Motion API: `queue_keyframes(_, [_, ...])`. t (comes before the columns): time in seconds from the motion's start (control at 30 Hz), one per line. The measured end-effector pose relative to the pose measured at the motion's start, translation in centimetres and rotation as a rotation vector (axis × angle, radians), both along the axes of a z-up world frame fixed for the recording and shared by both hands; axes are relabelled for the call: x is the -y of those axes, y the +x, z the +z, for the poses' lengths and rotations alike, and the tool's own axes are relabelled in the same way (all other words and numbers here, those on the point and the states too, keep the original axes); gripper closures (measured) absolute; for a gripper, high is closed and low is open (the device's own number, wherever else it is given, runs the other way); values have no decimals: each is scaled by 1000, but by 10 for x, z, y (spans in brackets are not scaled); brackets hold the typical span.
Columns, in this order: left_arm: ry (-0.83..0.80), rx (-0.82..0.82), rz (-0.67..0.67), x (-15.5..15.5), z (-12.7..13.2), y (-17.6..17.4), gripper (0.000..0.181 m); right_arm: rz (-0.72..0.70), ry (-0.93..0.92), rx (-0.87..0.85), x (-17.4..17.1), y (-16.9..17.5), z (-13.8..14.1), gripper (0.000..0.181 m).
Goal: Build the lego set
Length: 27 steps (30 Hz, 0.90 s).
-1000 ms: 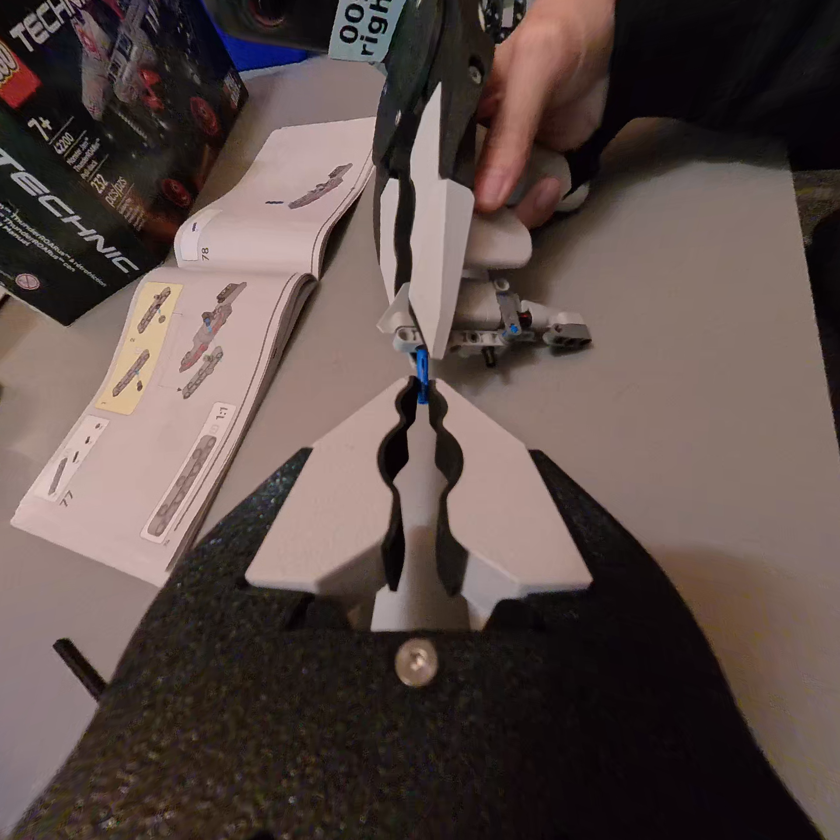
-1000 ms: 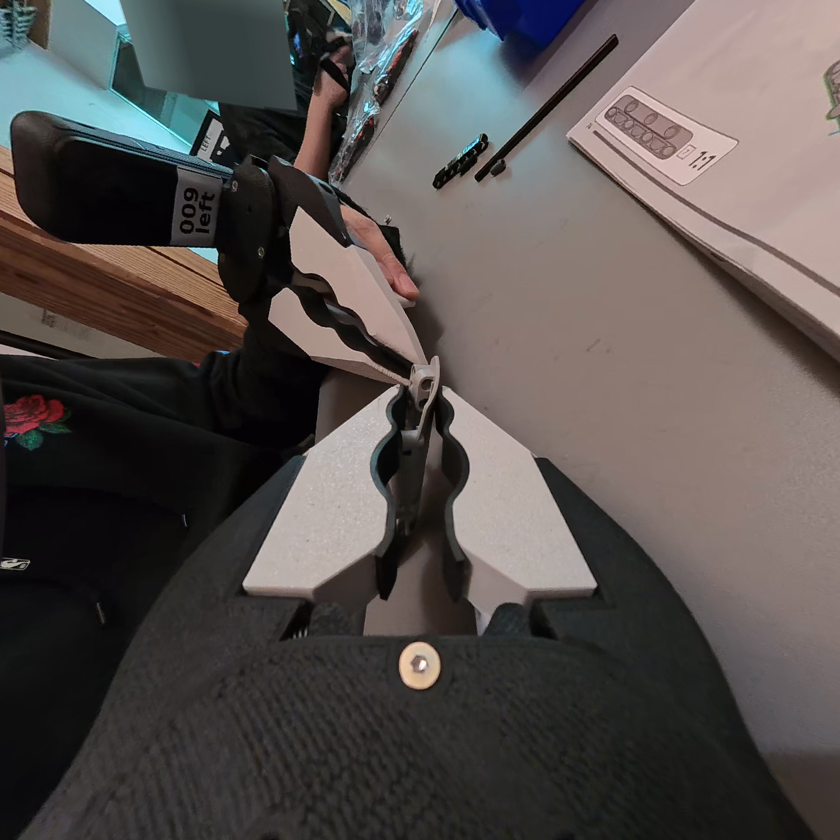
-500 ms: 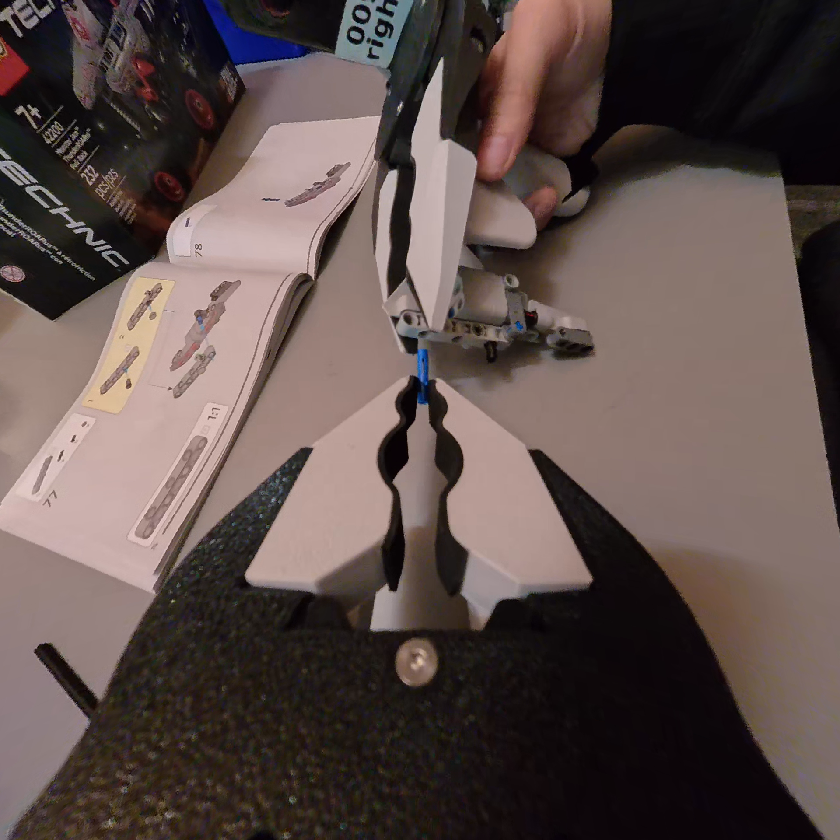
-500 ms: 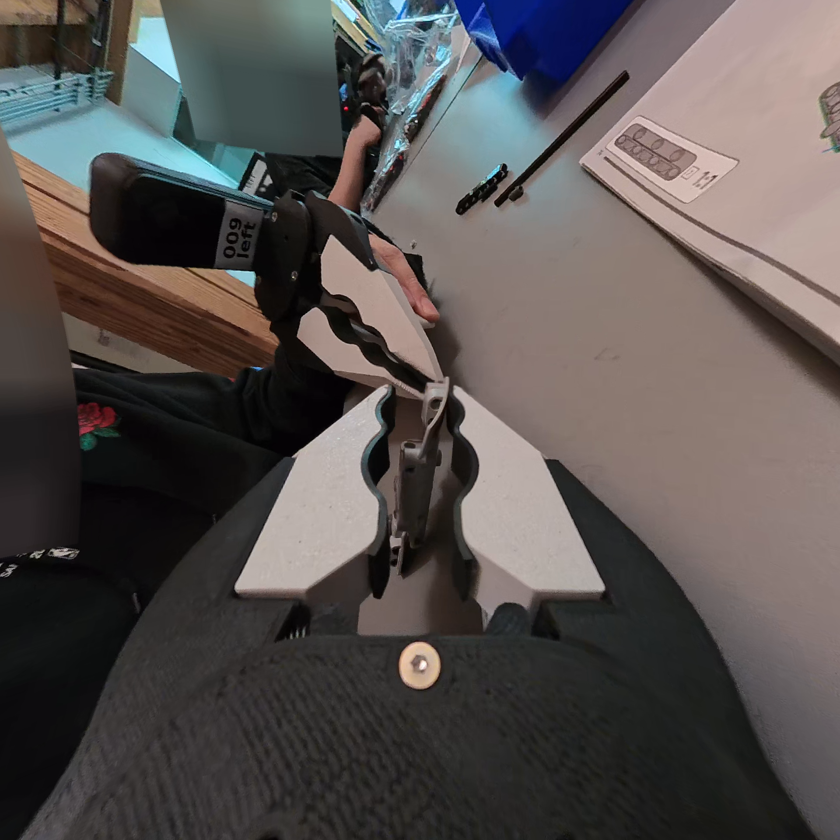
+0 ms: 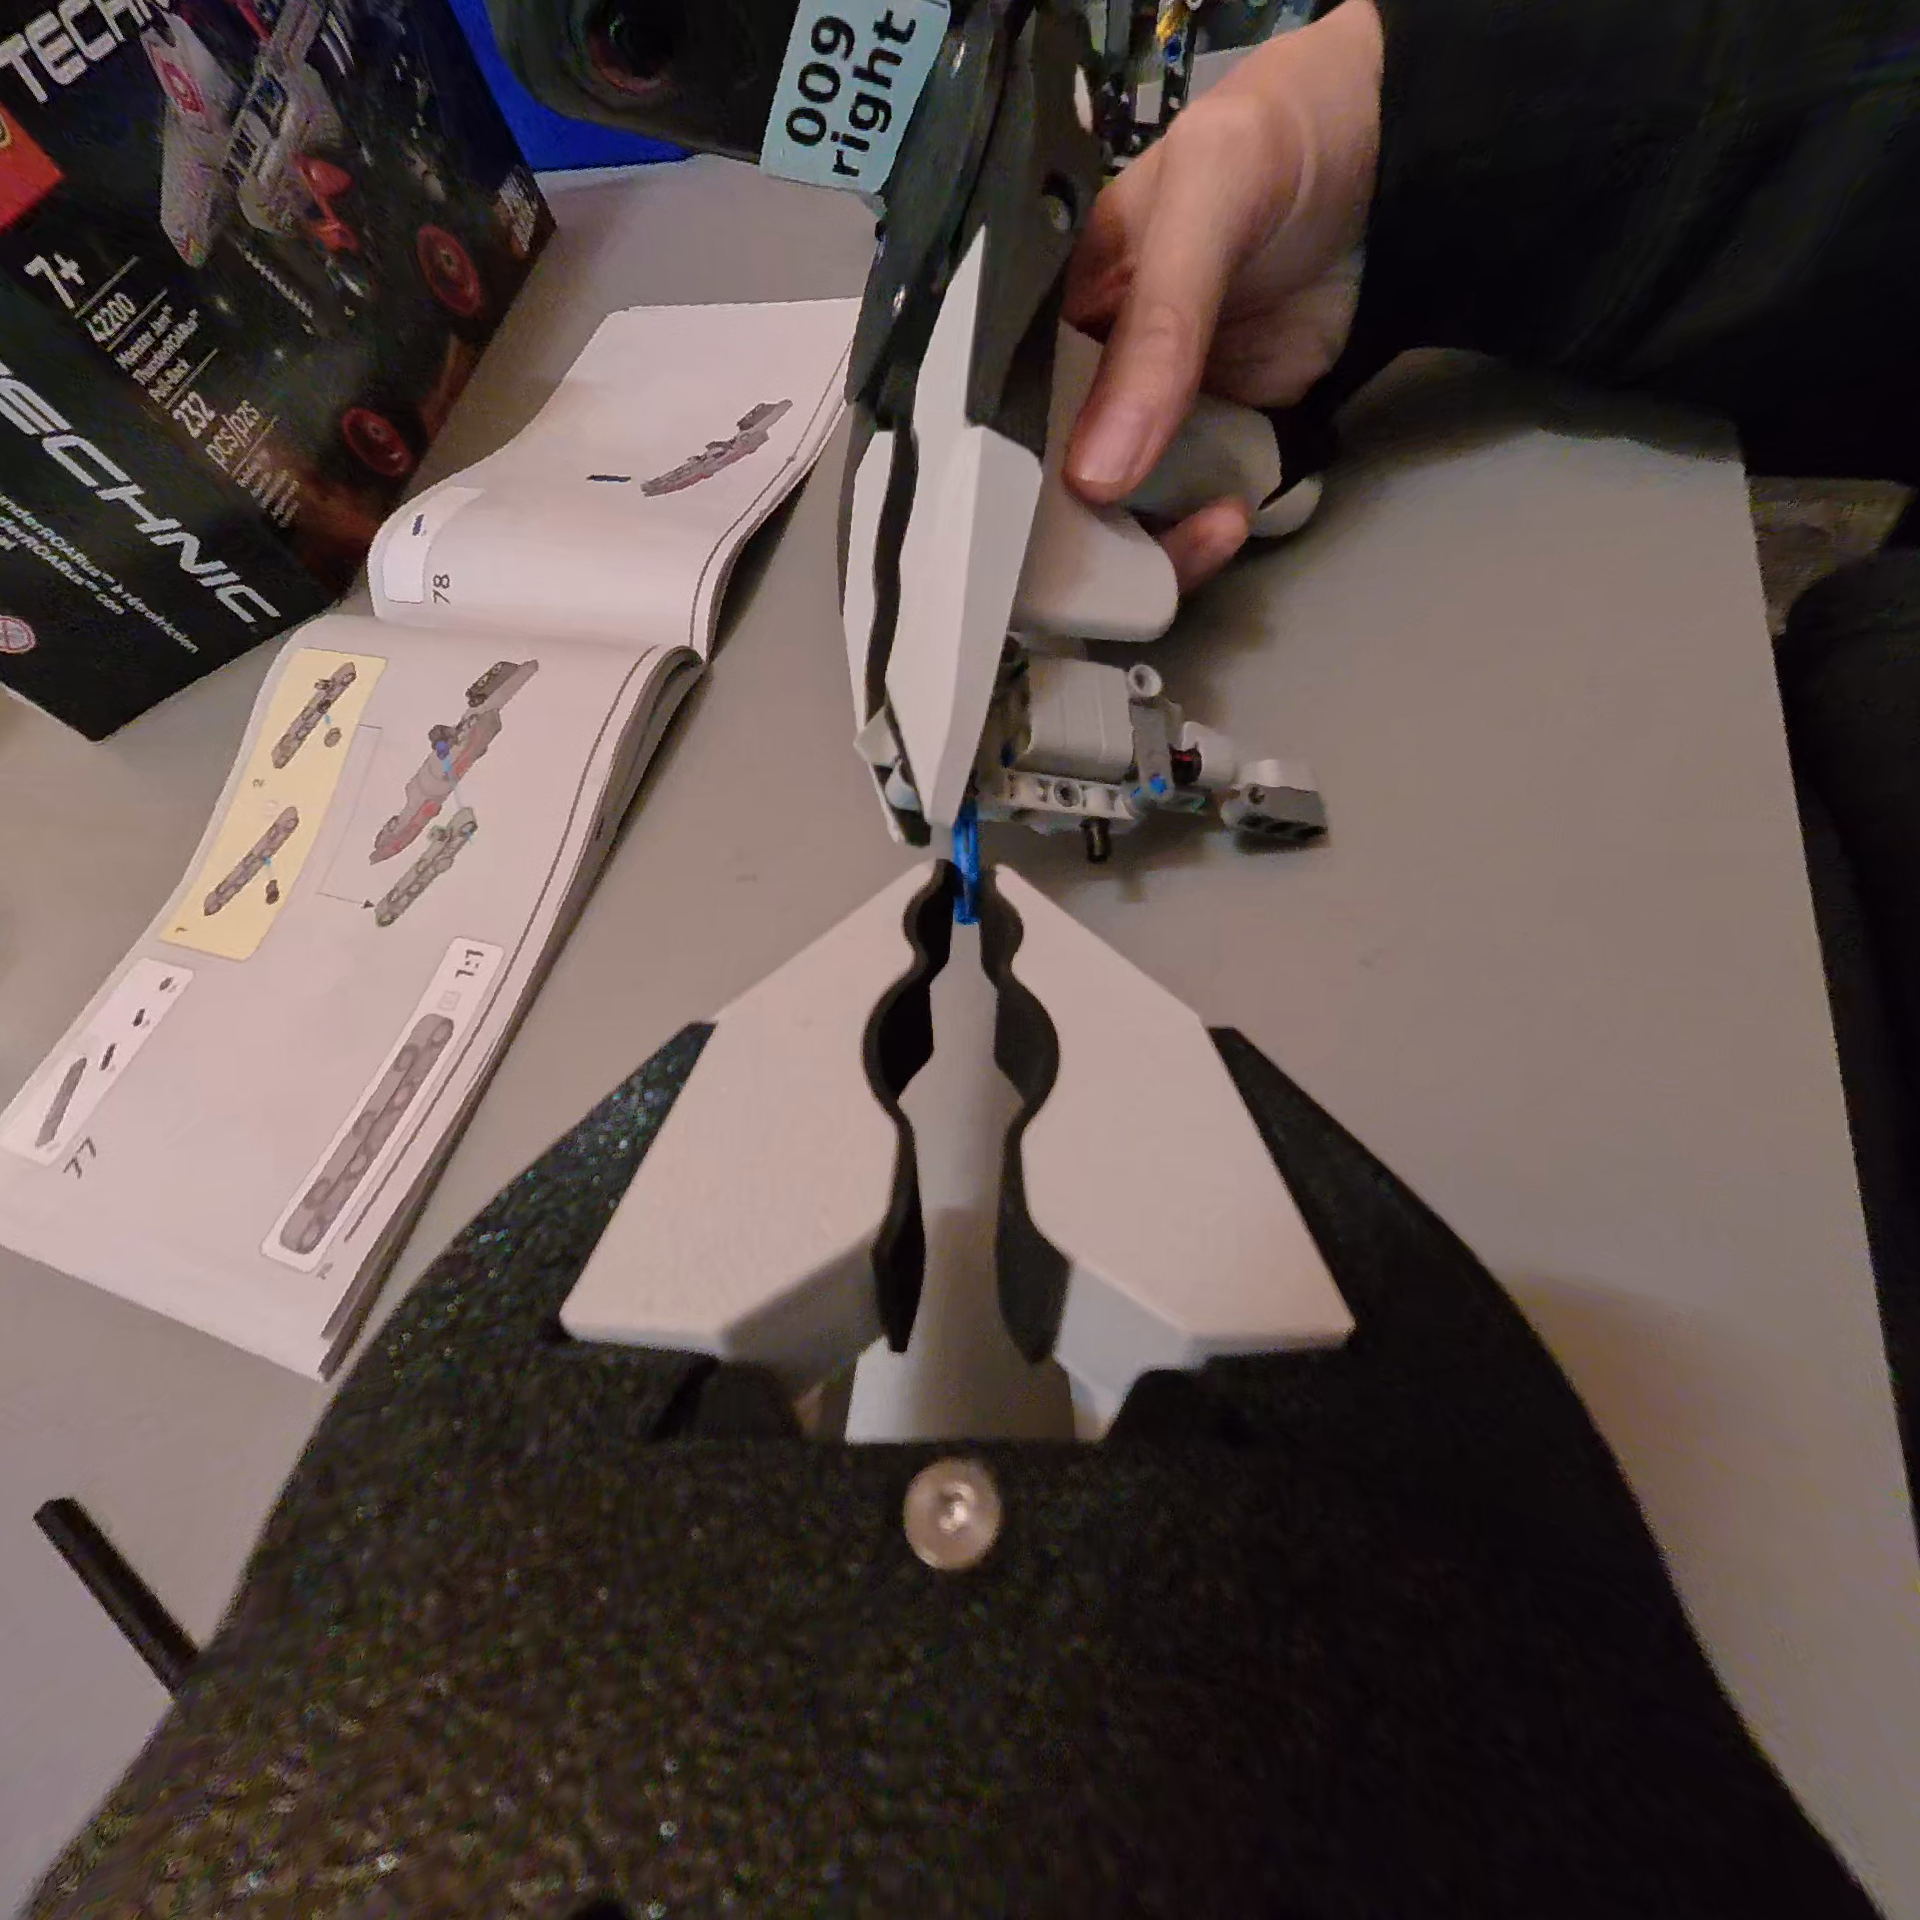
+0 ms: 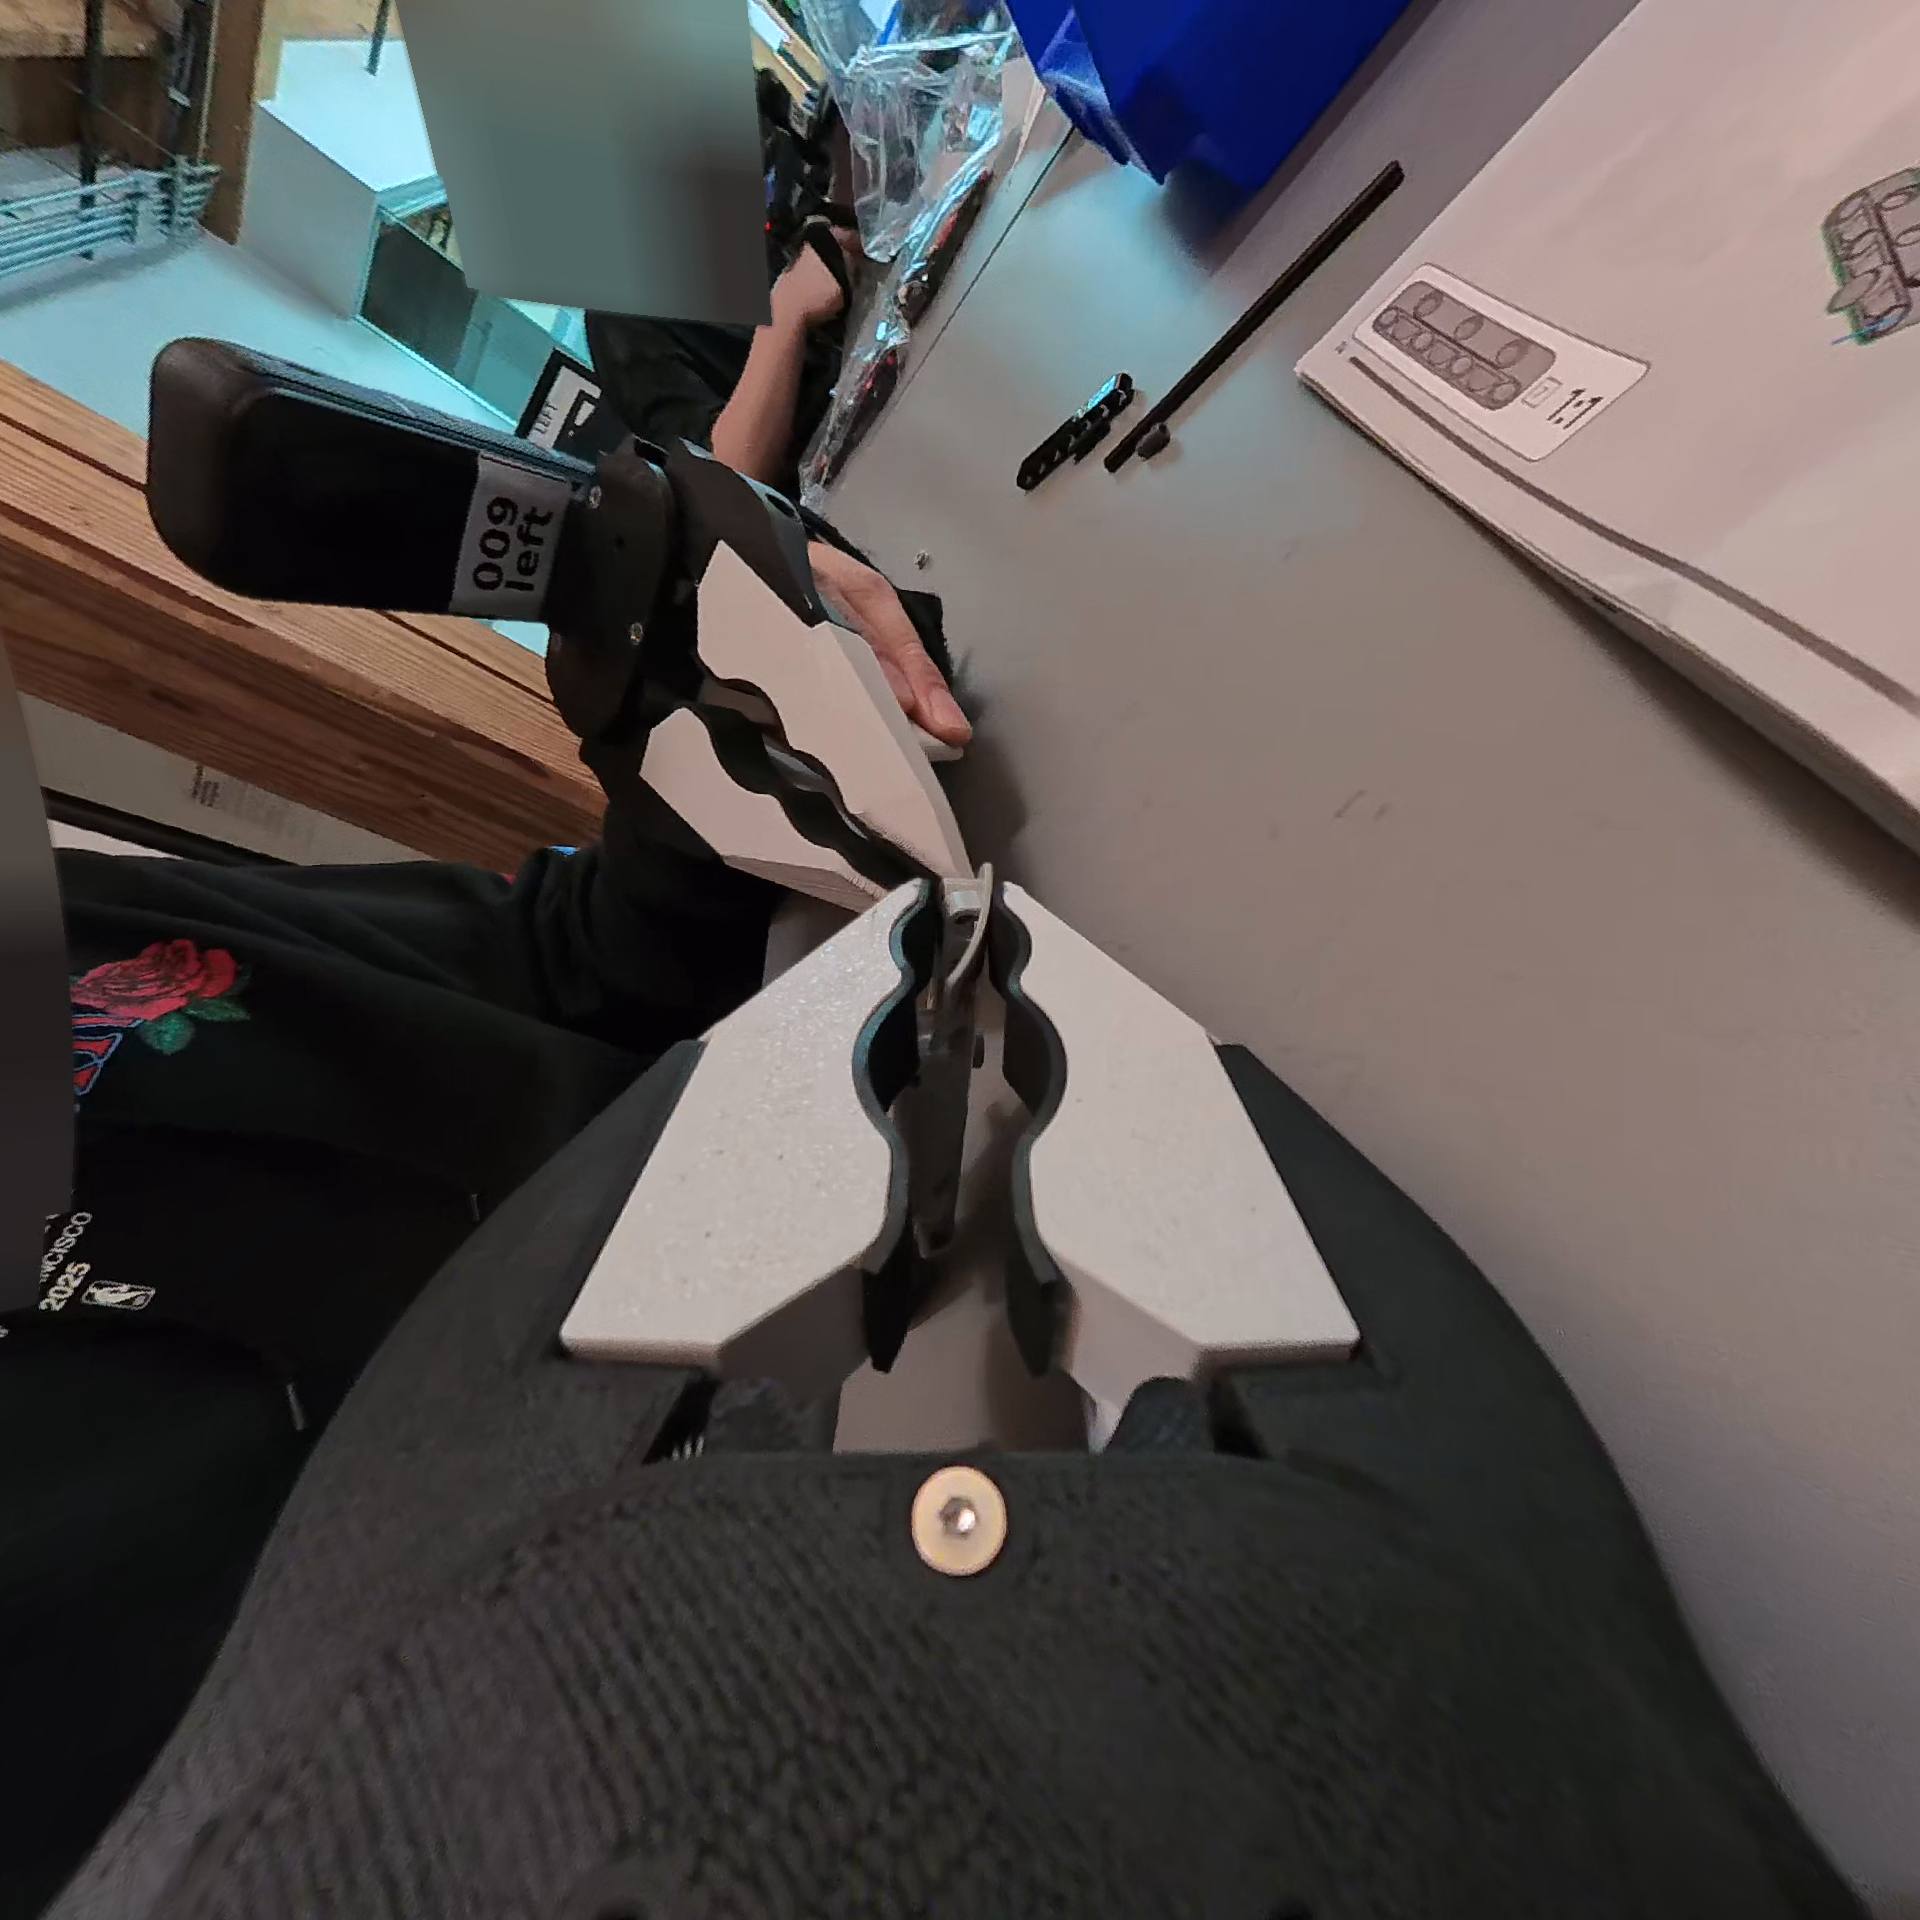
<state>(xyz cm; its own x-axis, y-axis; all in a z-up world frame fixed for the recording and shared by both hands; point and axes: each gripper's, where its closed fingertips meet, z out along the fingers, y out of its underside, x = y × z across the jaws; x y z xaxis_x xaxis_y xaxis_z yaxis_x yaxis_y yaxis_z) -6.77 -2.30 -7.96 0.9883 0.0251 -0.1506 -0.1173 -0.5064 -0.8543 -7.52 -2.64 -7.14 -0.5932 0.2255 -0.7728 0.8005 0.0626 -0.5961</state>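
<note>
My left gripper [image 5: 964, 883] is shut on a small blue pin [image 5: 966, 868] held upright at its tips. Just beyond it my right gripper [image 5: 914, 821] points down and is shut on the left end of a grey lego assembly [image 5: 1101, 758], held over the grey table [image 5: 1455, 1039]. The pin's top meets the underside of the assembly. In the right wrist view my right gripper [image 6: 971, 894] is shut on the grey assembly [image 6: 951, 1039], which runs back between its fingers. The left gripper [image 6: 914, 862] comes in from the left, its tips against the assembly's end.
An open instruction booklet [image 5: 416, 831] lies left, with the black lego box [image 5: 208, 312] behind it. A black axle [image 6: 1257, 312], a short black beam [image 6: 1075, 431], a blue bin [image 6: 1195, 73] and plastic bags [image 6: 904, 156] are farther off. A black rod [image 5: 114, 1590] lies at lower left. Left and right tips are no more than a few centimetres apart.
The right gripper opened a little half a second ago and is shut on the assembly again. The left gripper still holds the blue pin up against the assembly's end.
</note>
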Motion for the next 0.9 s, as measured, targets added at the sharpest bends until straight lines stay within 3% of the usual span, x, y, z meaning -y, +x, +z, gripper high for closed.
queue_keyframes(0.4, [-11,-17,29,-3,-1,-3,179,-47,27,8,-2,-7,-4,175])
queue_keyframes(0.5, [-105,32,14,4,-15,0,179,-62,16,7,-3,-10,-3,175])
queue_keyframes(0.6, [-152,96,57,10,-22,-4,180,-79,-11,5,-4,-12,1,160])
queue_keyframes(0.77, [-197,176,131,16,-33,-12,179,-109,-5,14,-6,-17,-1,175])
queue_keyframes(0.9, [-136,198,148,12,-22,-11,152,-91,-17,-26,-5,-14,5,175])
